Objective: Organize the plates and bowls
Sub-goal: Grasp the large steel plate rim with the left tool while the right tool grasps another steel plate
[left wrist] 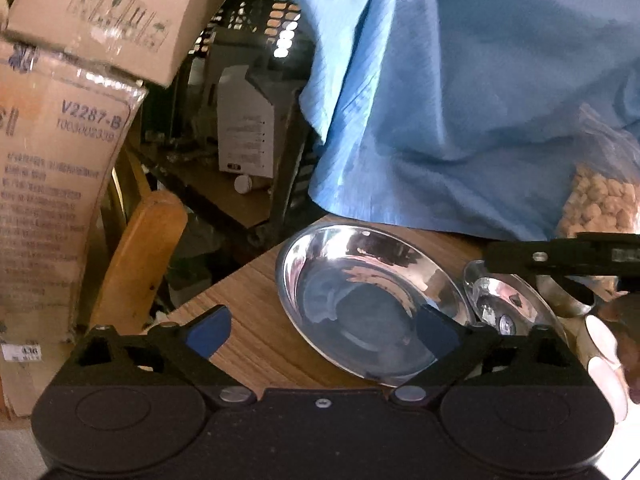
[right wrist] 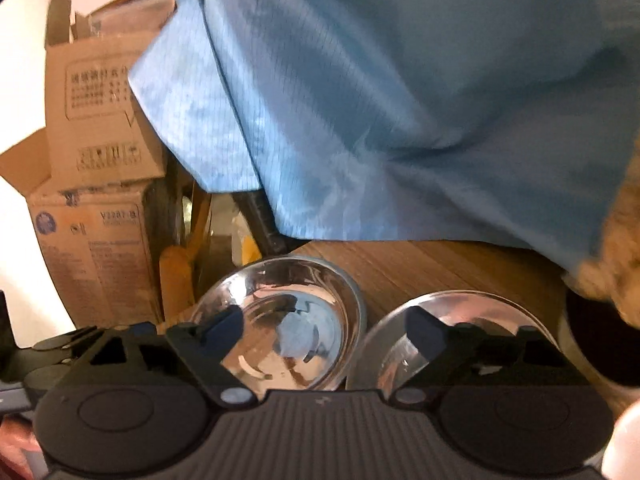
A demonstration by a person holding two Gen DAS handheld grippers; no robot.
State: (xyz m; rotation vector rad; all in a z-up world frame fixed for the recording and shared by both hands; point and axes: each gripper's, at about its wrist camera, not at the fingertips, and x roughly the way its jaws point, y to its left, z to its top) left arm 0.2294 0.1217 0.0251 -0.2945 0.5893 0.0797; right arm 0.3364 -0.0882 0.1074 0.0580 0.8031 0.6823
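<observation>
Two grippers, left [left wrist: 324, 330] and right [right wrist: 326, 330], jaws spread over steel bowls [right wrist: 288, 320].

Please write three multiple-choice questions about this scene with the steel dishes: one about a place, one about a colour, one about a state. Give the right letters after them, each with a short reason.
1. Where does the large steel plate stand?
A. on the wooden table
B. on a cardboard box
C. on the floor

2. What colour is the cloth that hangs behind the table?
A. red
B. light blue
C. black

3. How are the jaws of the left gripper?
A. shut on the plate
B. shut on nothing
C. open

Answers:
1. A, the plate sits on the wood grain near the table's corner.
2. B, the fabric is light blue in both views.
3. C, its fingers stand wide apart with the plate's near rim between them.
</observation>
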